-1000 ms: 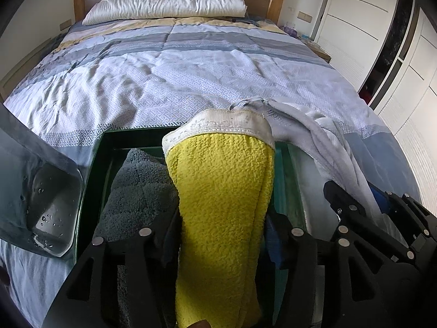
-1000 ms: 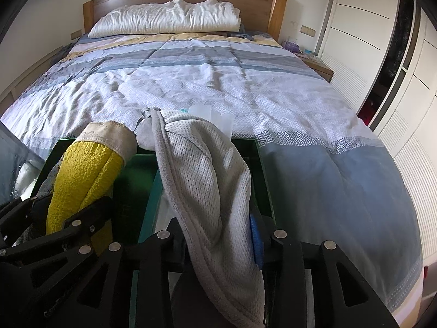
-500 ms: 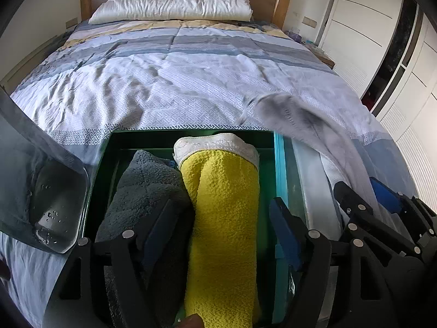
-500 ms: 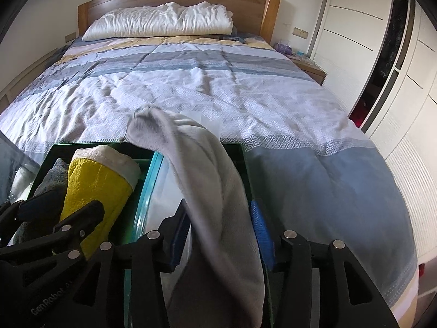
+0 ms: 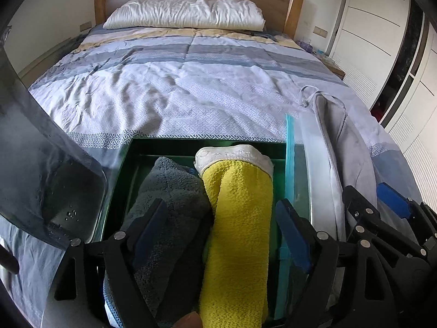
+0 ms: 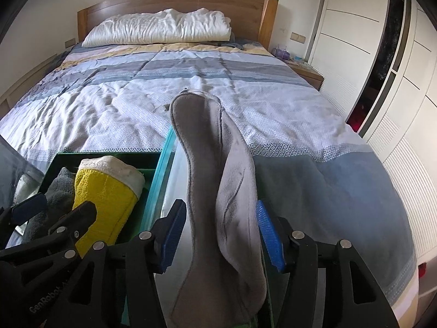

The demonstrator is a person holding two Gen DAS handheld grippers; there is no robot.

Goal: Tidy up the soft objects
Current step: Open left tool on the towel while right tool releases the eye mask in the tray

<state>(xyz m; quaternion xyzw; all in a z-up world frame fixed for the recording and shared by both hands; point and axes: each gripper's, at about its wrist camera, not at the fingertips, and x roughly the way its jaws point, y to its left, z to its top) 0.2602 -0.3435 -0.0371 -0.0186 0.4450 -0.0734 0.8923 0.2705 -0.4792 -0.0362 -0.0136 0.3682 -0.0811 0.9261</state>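
Down at the foot of the bed, the left gripper (image 5: 221, 227) stands wide, its jaws having just been opening; the rolled yellow towel (image 5: 237, 235) lies between them, and the blue pads are clear of it on both sides. That towel, with a white band at its far end, rests lengthwise in the green bin (image 5: 207, 146), right beside a dark grey towel (image 5: 169, 205) that fills the bin's left side. A teal-edged clear container (image 5: 290, 164) stands against the bin's right wall.

The right gripper (image 6: 218, 232) is also parted, its jaws having just been opening as well. A light grey cloth (image 6: 215, 180) runs lengthwise between them over the clear container, its far end reaching past the container's far edge towards the bedspread. The left pad stands off from the cloth; whether the right pad touches its folded edge I cannot tell.

A curved clear lid (image 5: 49, 180) with water drops on it sits at the bin's left side. Both containers rest on the near edge of the bed (image 5: 191, 87), whose striped grey, blue and white cover is rumpled. A white pillow (image 5: 185, 12) lies at the far end against the wooden headboard (image 5: 296, 11). White wardrobe doors (image 6: 355, 54) run along the right of the bed.
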